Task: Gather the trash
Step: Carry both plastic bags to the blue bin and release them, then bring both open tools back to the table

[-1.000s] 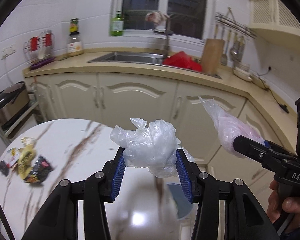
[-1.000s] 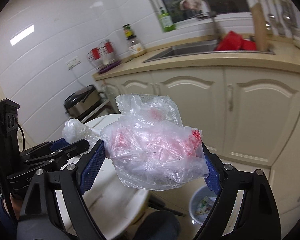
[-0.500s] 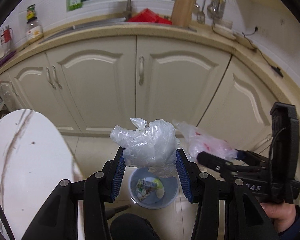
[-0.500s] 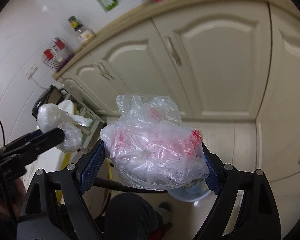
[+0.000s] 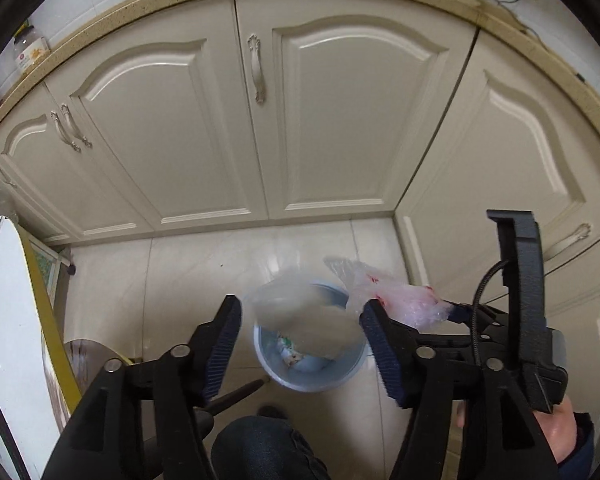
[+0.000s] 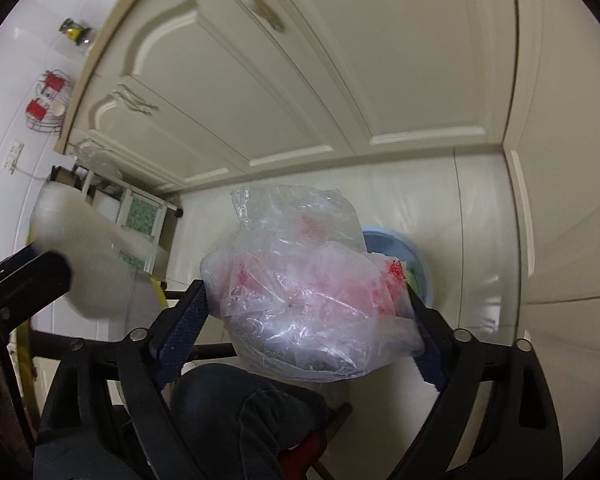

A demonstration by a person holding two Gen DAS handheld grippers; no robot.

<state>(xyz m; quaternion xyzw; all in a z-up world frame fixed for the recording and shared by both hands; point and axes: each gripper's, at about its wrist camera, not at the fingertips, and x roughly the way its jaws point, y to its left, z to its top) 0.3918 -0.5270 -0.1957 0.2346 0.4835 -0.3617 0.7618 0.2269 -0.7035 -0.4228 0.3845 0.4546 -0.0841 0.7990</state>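
Note:
A round light-blue bin (image 5: 308, 376) stands on the tiled floor with scraps inside. My left gripper (image 5: 301, 302) hangs right above it, its jaws opening. A clear plastic bag (image 5: 300, 312) shows blurred between the blue pads, loose from the left pad and over the bin's mouth. My right gripper (image 6: 305, 290) holds a crumpled clear bag with red print (image 6: 300, 288); its jaws are opening, and the bag still touches both pads. The bin's rim (image 6: 404, 248) peeks out behind that bag. In the left wrist view the red-printed bag (image 5: 396, 296) sits just right of the bin.
Cream cabinet doors (image 5: 332, 120) close off the back and right. A white marble table (image 5: 4, 320) stands at the left edge. The person's dark-trousered knee (image 5: 260, 448) is just below the bin. A small white shelf unit (image 6: 140, 216) stands by the cabinets.
Both grippers came down from counter height to just over the bin. The left jaws widened and the clear bag slipped loose. The right jaws widened a little around the red-printed bag.

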